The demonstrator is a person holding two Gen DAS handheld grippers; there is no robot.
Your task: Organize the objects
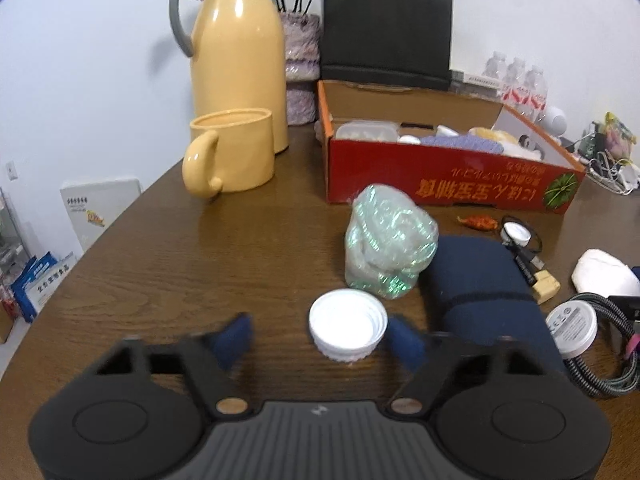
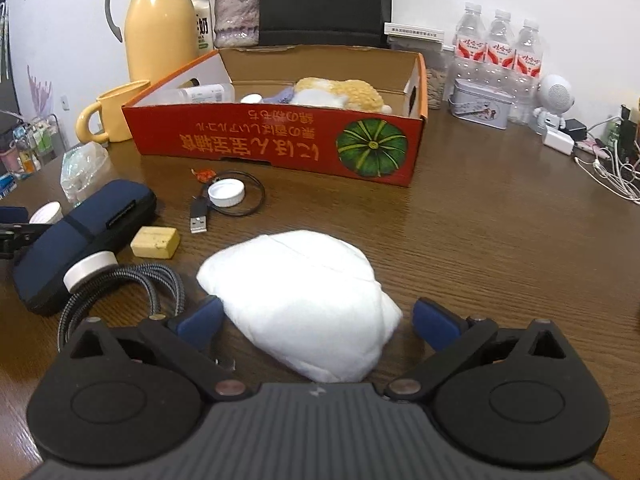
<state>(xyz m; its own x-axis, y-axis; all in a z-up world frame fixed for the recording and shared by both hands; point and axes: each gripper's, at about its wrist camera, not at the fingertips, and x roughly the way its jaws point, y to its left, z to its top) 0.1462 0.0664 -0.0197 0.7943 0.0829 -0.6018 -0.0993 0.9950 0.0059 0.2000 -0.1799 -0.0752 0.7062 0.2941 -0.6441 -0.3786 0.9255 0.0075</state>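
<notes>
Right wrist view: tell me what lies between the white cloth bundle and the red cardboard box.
Bare brown table lies between the white cloth bundle and red cardboard box in the right wrist view.

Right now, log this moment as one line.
left hand-held gripper: open around white plastic cap | right hand-held gripper: open around white cloth bundle

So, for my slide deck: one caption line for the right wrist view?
Open right gripper straddles a white cloth bundle on the wooden table, red cardboard box behind.
</notes>
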